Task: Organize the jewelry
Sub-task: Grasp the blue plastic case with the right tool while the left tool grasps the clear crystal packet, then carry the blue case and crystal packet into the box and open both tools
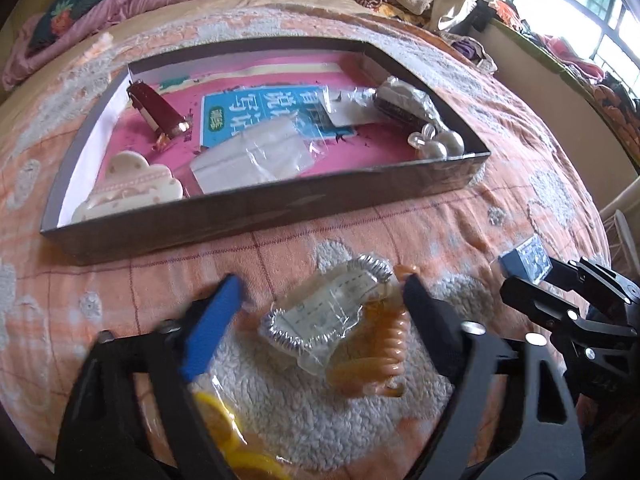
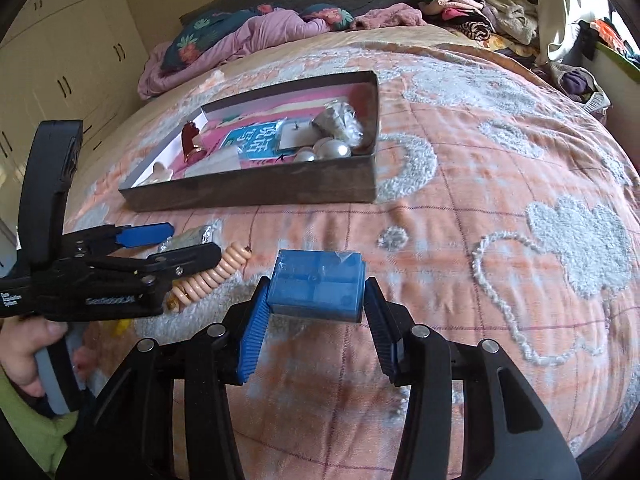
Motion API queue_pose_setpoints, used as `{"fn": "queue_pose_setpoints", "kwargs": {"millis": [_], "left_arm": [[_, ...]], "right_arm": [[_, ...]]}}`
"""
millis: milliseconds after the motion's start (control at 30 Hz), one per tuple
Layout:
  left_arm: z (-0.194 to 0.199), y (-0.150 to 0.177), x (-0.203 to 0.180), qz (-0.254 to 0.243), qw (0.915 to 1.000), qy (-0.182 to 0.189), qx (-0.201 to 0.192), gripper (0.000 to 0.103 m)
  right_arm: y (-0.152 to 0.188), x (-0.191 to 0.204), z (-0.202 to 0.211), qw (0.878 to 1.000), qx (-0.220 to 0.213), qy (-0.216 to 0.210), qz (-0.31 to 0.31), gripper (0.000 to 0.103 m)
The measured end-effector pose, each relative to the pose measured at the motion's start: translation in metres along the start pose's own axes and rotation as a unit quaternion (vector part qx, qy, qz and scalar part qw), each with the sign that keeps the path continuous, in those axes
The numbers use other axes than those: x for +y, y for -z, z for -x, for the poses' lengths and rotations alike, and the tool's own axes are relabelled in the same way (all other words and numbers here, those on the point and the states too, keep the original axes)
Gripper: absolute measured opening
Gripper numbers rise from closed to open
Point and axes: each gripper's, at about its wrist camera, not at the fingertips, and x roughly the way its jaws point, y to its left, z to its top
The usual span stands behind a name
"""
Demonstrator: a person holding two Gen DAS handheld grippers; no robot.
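Two grips: my right gripper (image 2: 316, 300) pinches the small blue plastic box (image 2: 318, 284), rigid and slick, while my left gripper (image 1: 320, 304), half-open, straddles a crinkly clear packet of coiled hair ties (image 1: 332, 316).

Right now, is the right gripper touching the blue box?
Touching: in the right wrist view the right gripper has both jaws pressed against the sides of the blue box, lifted off the bedspread.
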Motion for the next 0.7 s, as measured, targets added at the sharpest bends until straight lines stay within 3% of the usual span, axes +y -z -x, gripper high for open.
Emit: {"fn": "queue_pose_setpoints", "kwargs": {"millis": [33, 100, 200, 700], "left_arm": [[0.001, -0.001, 0.000, 0.000, 1.0000, 0.005, -0.002, 0.047], [0.002, -0.003, -0.001, -0.003, 1.0000, 0.006, 0.001, 0.045], [0.007, -0.003, -0.002, -0.005, 0.9998, 0.021, -0.004, 0.030], [0.058, -0.034, 0.001, -0.006, 0.9976, 0.023, -0.065, 0.026]], "right_arm": [[0.000, 0.000, 0.000, 1.000, -0.001, -0.001, 0.000, 0.045], [-0.001, 0.001, 0.002, 1.000, -0.003, -0.003, -0.001, 0.045], [-0.004, 0.003, 0.006, 1.000, -0.009, -0.007, -0.001, 0.045], [-0.042, 0.013, 0.030, 0.998, -0.056, -0.018, 0.016, 0.045]]}}
